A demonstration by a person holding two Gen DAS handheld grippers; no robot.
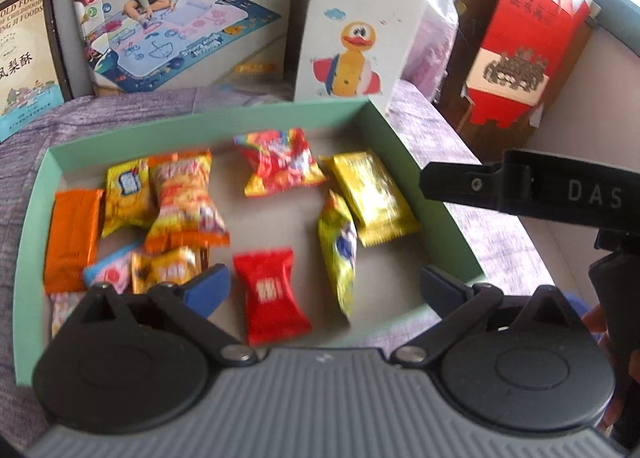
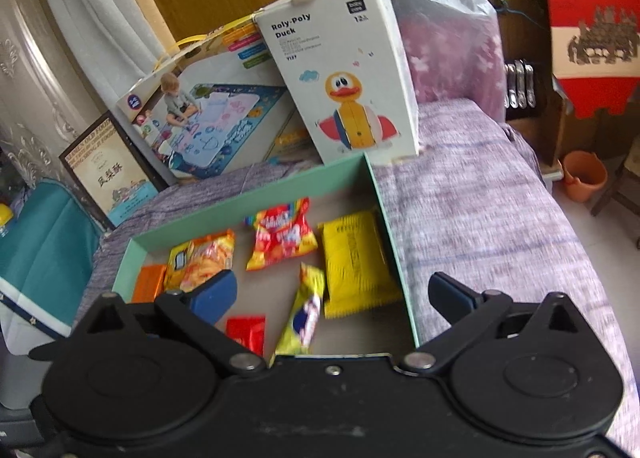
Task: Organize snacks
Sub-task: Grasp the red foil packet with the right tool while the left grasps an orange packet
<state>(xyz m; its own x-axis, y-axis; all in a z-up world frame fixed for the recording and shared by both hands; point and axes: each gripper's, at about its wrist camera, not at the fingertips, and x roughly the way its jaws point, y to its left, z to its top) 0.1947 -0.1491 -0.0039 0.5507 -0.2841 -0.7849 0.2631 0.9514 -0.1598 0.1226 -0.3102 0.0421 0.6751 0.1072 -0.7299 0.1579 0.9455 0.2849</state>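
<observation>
Behind the green tray [image 1: 256,114], a Roly-Poly Duck box [image 2: 344,70] and a play-mat box [image 1: 180,18] stood at the far edge of the purple-covered surface [image 2: 480,198]. The snacks [image 1: 276,166] lay scattered inside the tray. Left claw [image 1: 325,287] and right claw [image 2: 335,294] were both spread wide, holding nothing, touching nothing.

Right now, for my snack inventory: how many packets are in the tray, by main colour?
Yellow packets: 4
Orange packets: 2
Red packets: 2
Pink packets: 2, one half hidden
Total: 10
</observation>
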